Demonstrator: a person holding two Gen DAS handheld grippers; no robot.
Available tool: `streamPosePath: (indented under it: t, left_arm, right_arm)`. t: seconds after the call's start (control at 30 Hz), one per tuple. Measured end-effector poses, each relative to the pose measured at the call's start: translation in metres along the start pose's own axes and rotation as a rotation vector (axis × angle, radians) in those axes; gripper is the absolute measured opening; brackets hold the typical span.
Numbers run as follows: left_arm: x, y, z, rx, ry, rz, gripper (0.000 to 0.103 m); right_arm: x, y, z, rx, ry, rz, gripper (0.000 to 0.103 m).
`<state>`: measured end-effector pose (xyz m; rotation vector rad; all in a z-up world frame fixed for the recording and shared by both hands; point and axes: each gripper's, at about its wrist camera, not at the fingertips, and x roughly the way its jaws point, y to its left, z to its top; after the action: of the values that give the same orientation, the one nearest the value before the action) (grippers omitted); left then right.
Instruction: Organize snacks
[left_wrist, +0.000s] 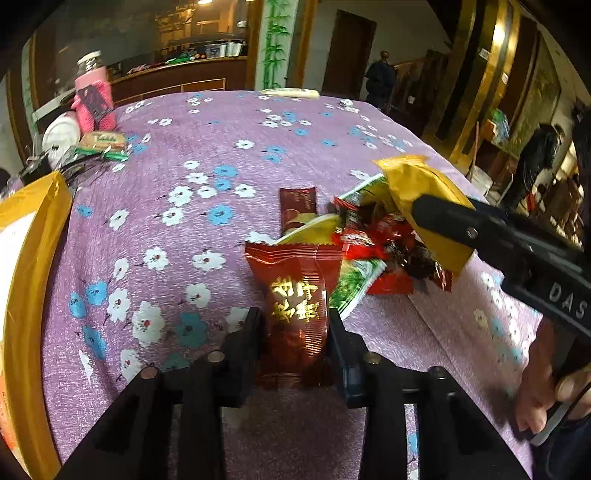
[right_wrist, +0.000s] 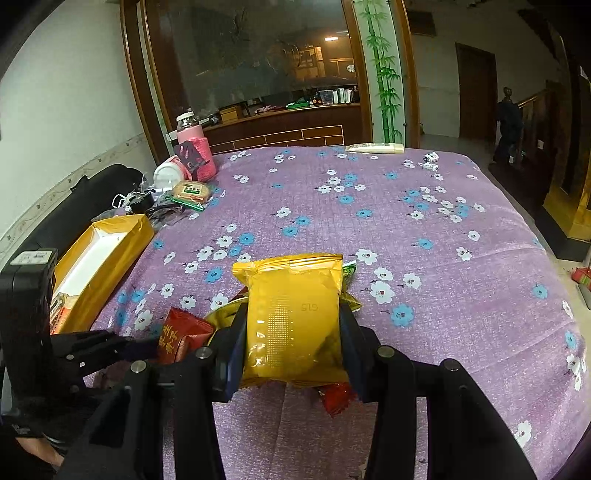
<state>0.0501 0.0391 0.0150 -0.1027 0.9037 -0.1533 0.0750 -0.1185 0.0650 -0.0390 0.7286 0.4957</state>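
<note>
My left gripper (left_wrist: 295, 321) is shut on a dark red snack packet (left_wrist: 297, 295) with gold characters, held just above the purple flowered tablecloth (left_wrist: 177, 229). My right gripper (right_wrist: 293, 325) is shut on a yellow snack packet (right_wrist: 295, 314), lifted over a pile of red, green and yellow packets (left_wrist: 369, 240). The right gripper and its yellow packet (left_wrist: 421, 195) also show at the right of the left wrist view. The left gripper (right_wrist: 122, 347) with the red packet (right_wrist: 181, 334) shows at the left of the right wrist view.
An open yellow box (right_wrist: 107, 251) with a white inside stands at the table's left edge. Behind it are a pink-sleeved jar (right_wrist: 192, 147), a white cup (right_wrist: 168, 175), a biscuit packet (right_wrist: 192, 192) and cables. A cream tube (right_wrist: 376, 148) lies at the far edge.
</note>
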Motion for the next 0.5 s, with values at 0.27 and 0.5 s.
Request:
streamPosePath:
  t: [0.27,0.5]
  left_arm:
    - [-0.014,0.003,0.0,-0.017,-0.058,-0.001,0.03]
    - [-0.021,0.001,0.0,-0.004,-0.091,0.003,0.03]
  right_arm:
    - [-0.002,0.001,0.0,-0.003,-0.008,0.004,0.044]
    - [-0.002,0.005,0.0,-0.014,-0.011,0.005,0.044]
